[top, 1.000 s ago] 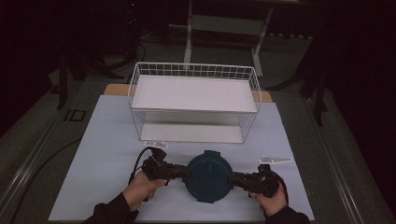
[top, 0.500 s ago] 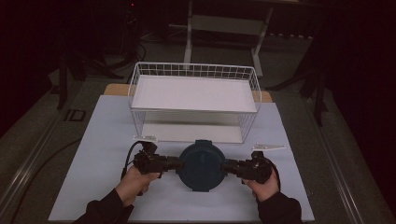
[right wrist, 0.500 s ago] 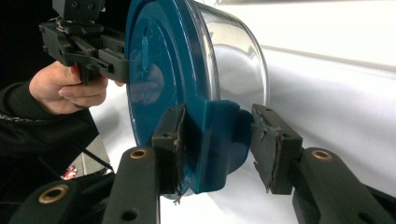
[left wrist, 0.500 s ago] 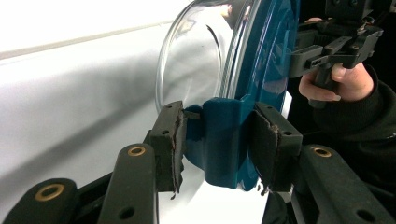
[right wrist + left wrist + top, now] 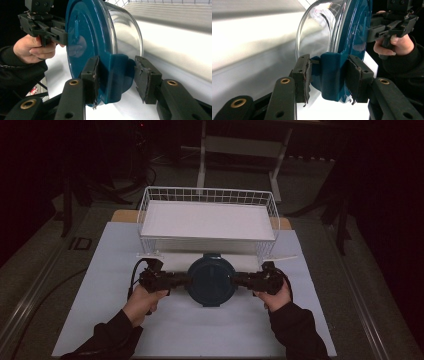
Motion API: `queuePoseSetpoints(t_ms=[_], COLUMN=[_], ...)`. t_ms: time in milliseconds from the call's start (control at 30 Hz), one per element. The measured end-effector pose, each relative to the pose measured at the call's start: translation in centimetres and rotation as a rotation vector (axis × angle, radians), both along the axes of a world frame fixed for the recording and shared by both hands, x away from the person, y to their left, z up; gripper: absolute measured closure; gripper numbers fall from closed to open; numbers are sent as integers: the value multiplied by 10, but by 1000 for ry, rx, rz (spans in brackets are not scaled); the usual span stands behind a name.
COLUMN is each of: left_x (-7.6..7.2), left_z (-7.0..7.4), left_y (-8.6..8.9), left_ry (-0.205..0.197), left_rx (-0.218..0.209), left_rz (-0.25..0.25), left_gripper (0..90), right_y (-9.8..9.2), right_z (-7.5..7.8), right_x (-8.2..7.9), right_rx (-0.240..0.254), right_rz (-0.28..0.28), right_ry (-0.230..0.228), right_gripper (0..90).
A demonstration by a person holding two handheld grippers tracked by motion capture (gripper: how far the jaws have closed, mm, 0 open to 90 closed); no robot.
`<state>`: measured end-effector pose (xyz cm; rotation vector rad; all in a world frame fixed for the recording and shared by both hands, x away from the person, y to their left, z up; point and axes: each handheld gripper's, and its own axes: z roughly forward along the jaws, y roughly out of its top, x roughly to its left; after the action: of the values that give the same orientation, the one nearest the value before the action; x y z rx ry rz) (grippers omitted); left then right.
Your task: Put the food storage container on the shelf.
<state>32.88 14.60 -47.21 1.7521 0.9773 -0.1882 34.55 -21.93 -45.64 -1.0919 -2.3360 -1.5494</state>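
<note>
A round clear glass bowl with a dark teal lid (image 5: 211, 280) hangs between my two grippers, just in front of the white wire basket (image 5: 145, 215). In the high view my left gripper (image 5: 182, 280) meets it from the left and my right gripper (image 5: 240, 281) from the right. In the left gripper view my left gripper (image 5: 328, 72) is shut on one teal side tab of the lid (image 5: 332, 75), with the bowl (image 5: 317, 32) beyond. In the right gripper view my right gripper (image 5: 117, 75) is shut on the opposite tab (image 5: 117, 72), under the lid (image 5: 85, 37).
The basket has a flat white liner (image 5: 207, 220) and stands at the back of the white mat (image 5: 95, 300). Dark floor and a metal frame (image 5: 240, 145) lie beyond the table. The person's sleeves (image 5: 295, 330) come in from the bottom edge.
Both grippers have carried the lidded bowl away from the person toward the basket's front; it now sits closer to the basket than one second ago.
</note>
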Motion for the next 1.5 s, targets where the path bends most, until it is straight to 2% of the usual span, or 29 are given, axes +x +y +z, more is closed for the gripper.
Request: queuePoseSetpoints(t_ms=[167, 333, 567, 667, 733, 867, 1033, 1133, 1300, 1333, 1367, 1400, 1433, 1467, 1500], left_x=[11, 23, 40, 45, 47, 51, 56, 59, 59, 60, 60, 61, 63, 64, 65], left_z=[-5, -10, -21, -26, -29, -35, -38, -39, -40, -40, -40, -40, -42, -44, -46], left_y=[2, 0, -5, -7, -9, -9, -8, -8, -8, -8, -10, -11, -11, -10, -9], left_ry=[-21, -45, -30, -34, -22, -31, -30, -15, -24, -22, -24, -24, -7, 5, -2], left_rx=[-1, 12, 6, 19, 28, 38, 30, 21, 7, 3, 3, 17, 3, -14, -27], left_rz=[18, 22, 38, 36, 51, 60, 83, 96, 102, 104, 108, 119, 125, 125, 131], left_gripper=[567, 565, 563, 562, 560, 557, 553, 551, 549, 545, 541, 530, 519, 510, 501], right_y=[4, 4, 1, 1, 0, 1, 4, 5, 5, 3, 3, 4, 5, 6, 8], right_z=[-1, -6, -16, -20, -24, -29, -32, -32, -33, -36, -37, -36, -35, -35, -34], right_x=[18, 30, 44, 48, 49, 50, 56, 57, 60, 61, 62, 61, 61, 62, 61], right_rx=[-15, -15, -6, -28, -34, -45, -44, -42, -39, -22, -14, -48, -66, -76, -96], right_rz=[3, -10, -44, -55, -63, -77, -95, -94, -98, -112, -115, -138, -143, -137, -145], right_ry=[-16, -28, -16, -22, -23, -22, -28, -28, -43, -16, -18, -36, -44, -79, -70], right_gripper=[565, 565, 565, 564, 564, 563, 562, 560, 552, 546, 536, 539, 556, 556, 544])
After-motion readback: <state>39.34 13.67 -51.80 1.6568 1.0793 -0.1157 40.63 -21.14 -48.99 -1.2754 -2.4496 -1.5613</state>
